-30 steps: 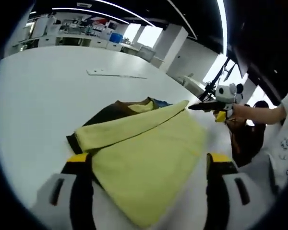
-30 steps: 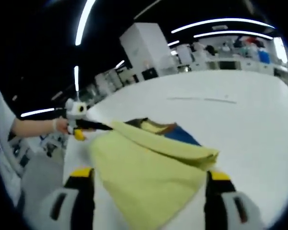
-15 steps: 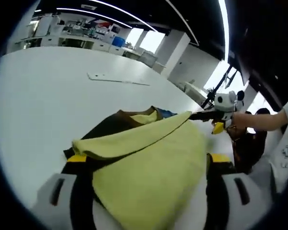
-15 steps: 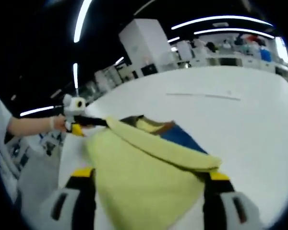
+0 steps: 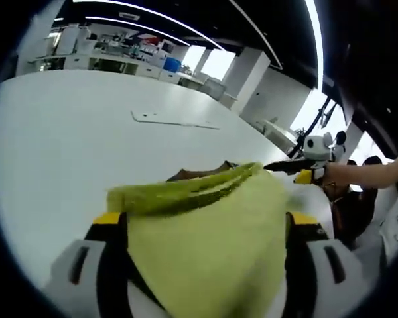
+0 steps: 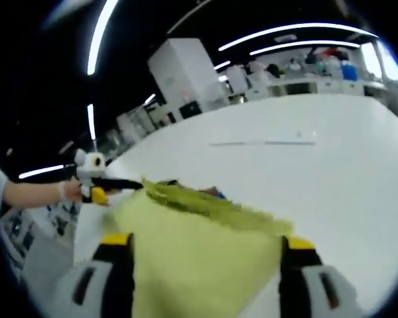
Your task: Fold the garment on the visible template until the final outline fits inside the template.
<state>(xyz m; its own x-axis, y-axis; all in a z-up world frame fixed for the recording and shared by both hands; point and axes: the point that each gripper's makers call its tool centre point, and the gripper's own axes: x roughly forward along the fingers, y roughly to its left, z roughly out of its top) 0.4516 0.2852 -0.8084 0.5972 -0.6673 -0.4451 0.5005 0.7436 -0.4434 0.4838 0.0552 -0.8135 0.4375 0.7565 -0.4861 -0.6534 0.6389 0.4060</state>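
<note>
A yellow garment (image 5: 212, 245) with a dark brown part (image 5: 194, 174) hangs lifted over the white table (image 5: 66, 132). My left gripper (image 5: 205, 225) has the yellow cloth draped between its jaws. Seen from the right gripper view, the left gripper (image 6: 140, 183), in a person's hand, is pinched shut on the cloth's far corner. In its own view the right gripper (image 6: 205, 244) has the yellow garment (image 6: 199, 258) spread across its jaws. From the left gripper view, the right gripper (image 5: 268, 165) is clamped on the opposite corner. A blue patch (image 6: 215, 193) peeks past the blurred fold edge.
A flat pale sheet (image 5: 176, 119) lies farther out on the table, also in the right gripper view (image 6: 265, 142). Desks and shelves (image 5: 119, 56) line the far side of the room. A person's forearm (image 5: 368, 173) and a dark chair (image 5: 348, 205) are at the right.
Both grippers have raised the yellow cloth and carried it forward. The fold edge now hides most of the brown and blue layers, and the cloth looks motion-blurred.
</note>
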